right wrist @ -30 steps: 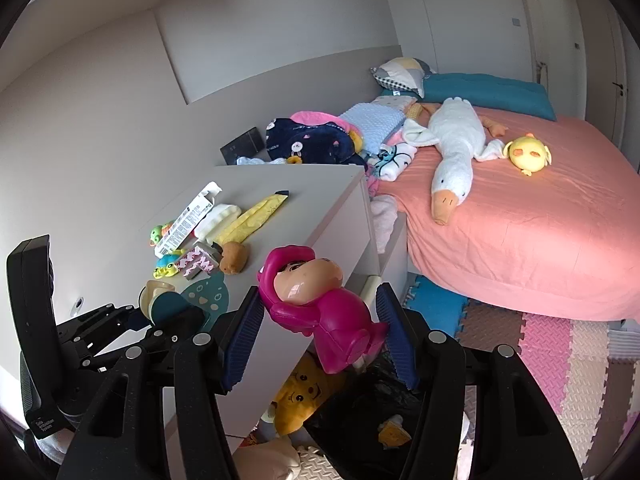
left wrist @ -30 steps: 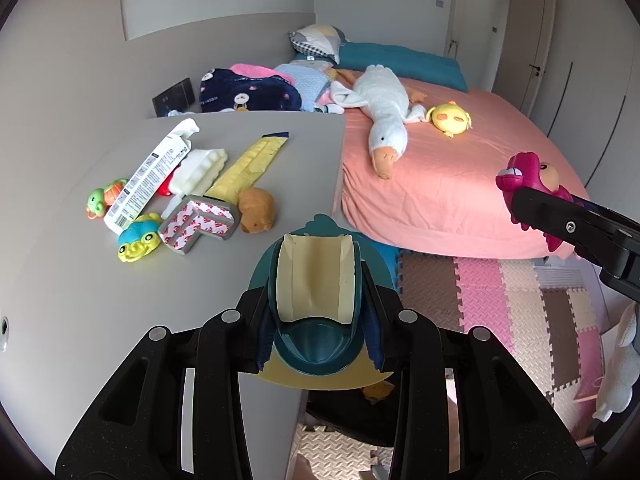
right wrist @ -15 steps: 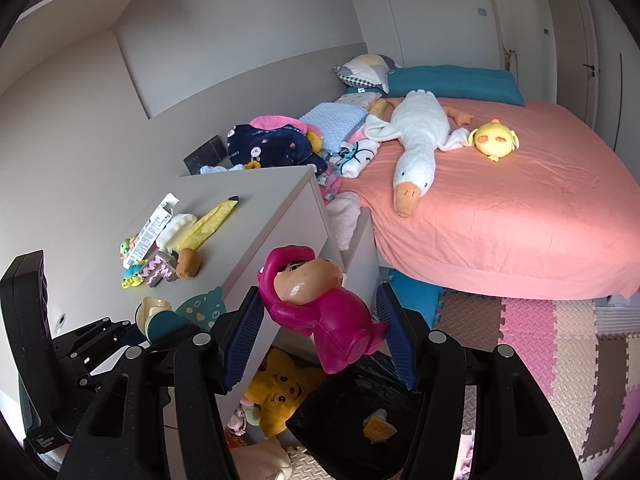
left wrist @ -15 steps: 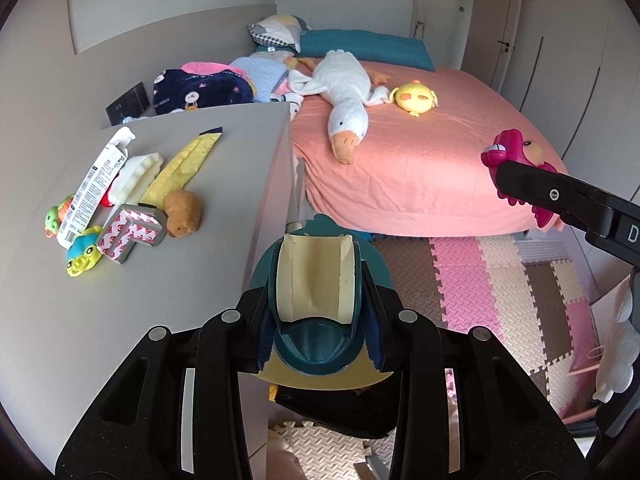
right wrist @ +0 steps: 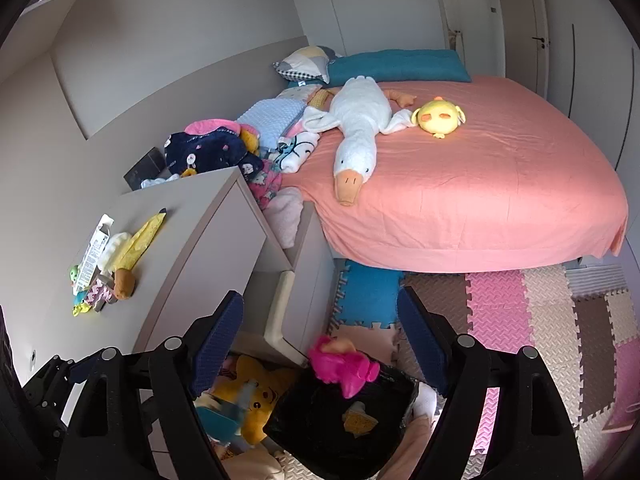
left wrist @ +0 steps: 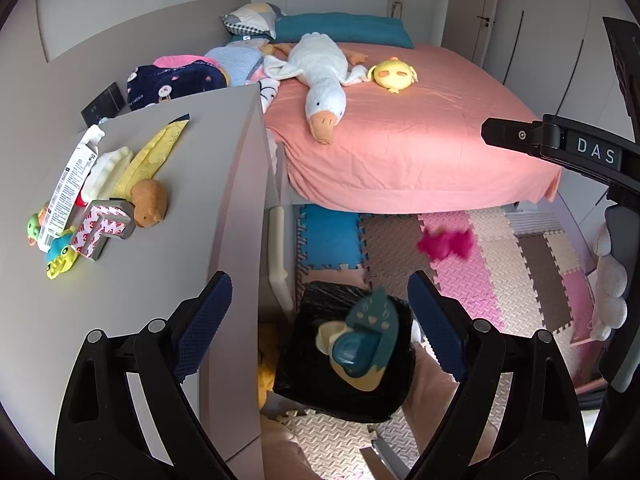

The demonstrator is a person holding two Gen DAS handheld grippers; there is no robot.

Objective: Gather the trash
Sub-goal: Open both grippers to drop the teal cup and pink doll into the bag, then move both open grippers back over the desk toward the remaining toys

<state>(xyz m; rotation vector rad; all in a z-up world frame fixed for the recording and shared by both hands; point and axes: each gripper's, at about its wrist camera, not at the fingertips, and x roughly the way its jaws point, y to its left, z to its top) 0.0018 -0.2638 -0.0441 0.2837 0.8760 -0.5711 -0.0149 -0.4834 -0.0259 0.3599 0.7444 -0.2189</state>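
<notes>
Our left tool [left wrist: 320, 320] and right tool [right wrist: 320, 330] are opening wide; nothing is pressed between them. The teal toy [left wrist: 362, 344] and pink toy [right wrist: 342, 366] look light, hard and smooth as they drop toward the black bag [left wrist: 304, 380]. Next we take the thin box [left wrist: 70, 184] on the worktop [left wrist: 140, 280] by its long sides, softly, since it could squash.

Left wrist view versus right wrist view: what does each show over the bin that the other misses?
Only the left wrist view: the teal toy sharp, loose between the opening jaws of the left gripper above the bin; the right gripper's finger from the side.

Only the right wrist view: the pink toy just over the bin's rim, free of the opening jaws of the right gripper; a yellow plush beside the bin; a yellow scrap inside.

Both: the bin, both toys, the dresser, the bed.
</notes>
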